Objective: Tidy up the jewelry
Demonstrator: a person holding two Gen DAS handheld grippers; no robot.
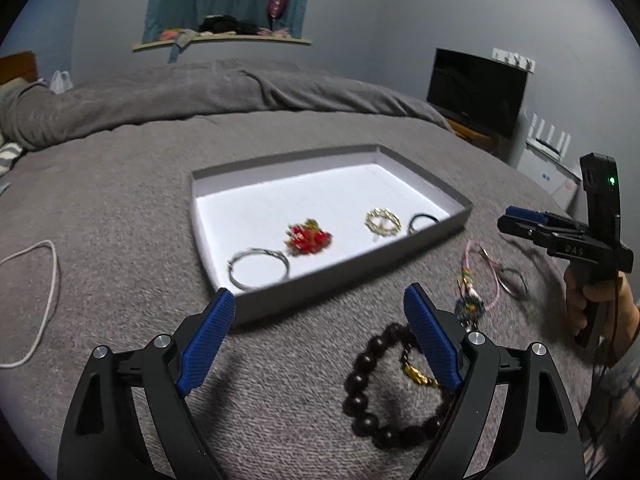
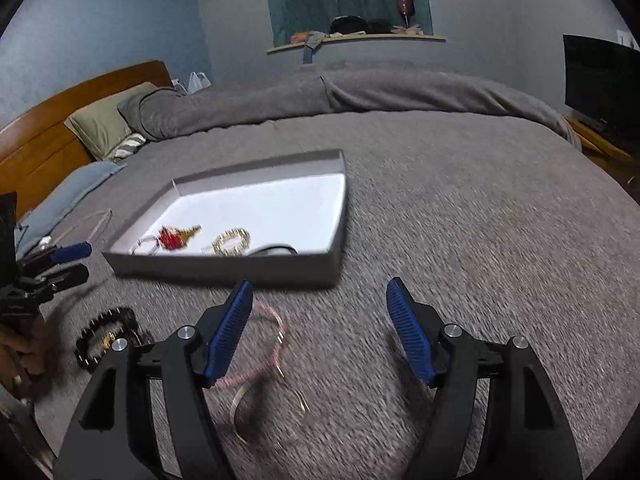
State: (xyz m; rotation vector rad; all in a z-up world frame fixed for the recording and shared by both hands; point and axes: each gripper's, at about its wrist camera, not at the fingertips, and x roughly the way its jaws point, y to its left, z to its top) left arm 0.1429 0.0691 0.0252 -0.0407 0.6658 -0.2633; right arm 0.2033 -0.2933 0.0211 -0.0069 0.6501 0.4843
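A shallow grey tray (image 1: 340,284) (image 2: 224,270) with a white floor lies on the grey bedspread. It holds a silver bangle (image 1: 258,270), a red ornament (image 1: 308,238), a gold bracelet (image 1: 383,222) and a dark band (image 1: 422,222). My left gripper (image 1: 318,291) (image 2: 78,263) hovers open and empty before the tray's near wall. A dark bead bracelet (image 1: 360,380) (image 2: 82,346) lies under its right finger. A pink cord bracelet (image 1: 467,256) (image 2: 280,326) and a silver ring (image 1: 525,286) lie right of the tray. Open and empty, my right gripper (image 2: 320,283) (image 1: 510,219) is above the pink cord.
A white cable (image 1: 52,272) loops on the bedspread left of the tray. A rumpled grey duvet (image 1: 240,88) runs across the back. Pillows (image 2: 104,124) and a wooden headboard (image 2: 44,136) are far left, a dark screen (image 1: 476,88) far right. A hand (image 1: 588,300) grips the right tool.
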